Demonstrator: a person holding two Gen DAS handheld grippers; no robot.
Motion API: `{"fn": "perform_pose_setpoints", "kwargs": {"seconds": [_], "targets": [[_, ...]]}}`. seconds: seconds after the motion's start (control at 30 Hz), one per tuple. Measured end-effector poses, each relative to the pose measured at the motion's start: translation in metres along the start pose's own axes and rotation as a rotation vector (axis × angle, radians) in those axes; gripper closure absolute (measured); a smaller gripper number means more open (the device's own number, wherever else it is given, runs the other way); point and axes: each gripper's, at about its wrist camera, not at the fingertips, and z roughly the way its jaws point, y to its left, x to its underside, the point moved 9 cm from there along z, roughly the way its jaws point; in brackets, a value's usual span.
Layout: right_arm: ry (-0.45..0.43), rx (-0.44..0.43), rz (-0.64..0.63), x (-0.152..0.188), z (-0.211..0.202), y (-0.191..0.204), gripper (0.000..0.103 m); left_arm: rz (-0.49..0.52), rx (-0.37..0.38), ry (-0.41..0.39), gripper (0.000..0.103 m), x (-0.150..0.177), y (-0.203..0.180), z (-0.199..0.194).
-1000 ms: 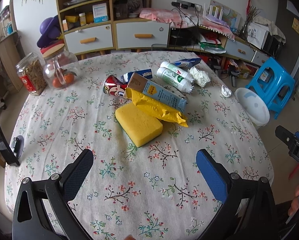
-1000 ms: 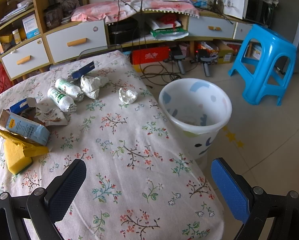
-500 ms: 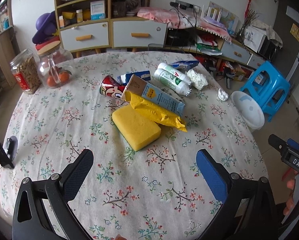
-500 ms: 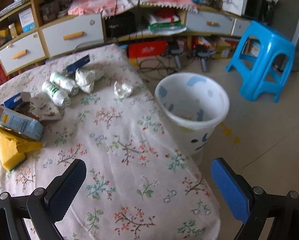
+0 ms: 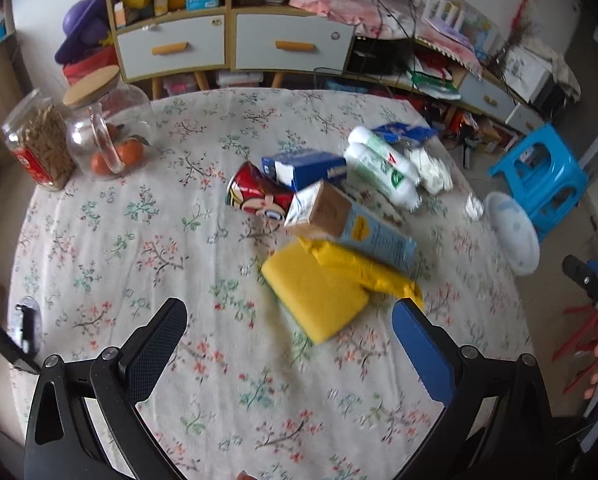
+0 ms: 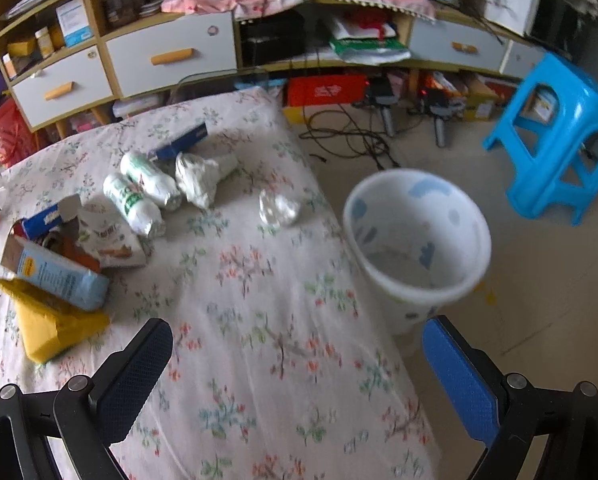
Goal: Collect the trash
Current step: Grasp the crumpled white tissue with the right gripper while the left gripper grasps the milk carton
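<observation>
Both claws, left claw (image 5: 289, 316) and right claw (image 6: 297, 340), hung wide open and empty. Trash pile (image 5: 339, 208) sat mid-bench, bin (image 6: 417, 240) beside the bench edge; I figured grabbing the nearest crumpled tissue (image 6: 277, 208) first was smartest.

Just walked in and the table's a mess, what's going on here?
A person holds a gripper in each hand over a floral-clothed table, clearing trash. Both the left gripper and the right gripper have open jaws and hold nothing. Cartons, a yellow sponge, a red can and crumpled tissues lie on the cloth. The white bin stands on the floor beside it.
</observation>
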Motion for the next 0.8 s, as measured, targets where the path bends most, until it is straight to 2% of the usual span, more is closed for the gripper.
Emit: {"fn": "perform_pose_setpoints", "kwargs": {"seconds": [0.13,0.37,0.5,0.73,0.8], "targets": [[0.012,0.005,-0.018,-0.021,0.015,0.004,0.0,-0.022,0.055,0.019,0.0,-0.015,-0.004,0.019],[0.063,-0.018,-0.006,-0.03,0.052,-0.001,0.0,-0.007,0.136,0.015,0.001,-0.041,-0.019,0.042],[0.132,-0.025,0.044,-0.028,0.083,-0.012,0.0,-0.029,0.206,0.075,0.005,-0.048,-0.03,0.067],[0.199,-0.062,0.115,-0.038,0.131,-0.02,0.0,-0.076,0.232,0.17,0.005,-0.042,-0.033,0.108],[0.219,-0.058,0.114,-0.037,0.142,-0.02,0.0,-0.108,0.261,0.193,0.006,-0.039,-0.031,0.116]]}}
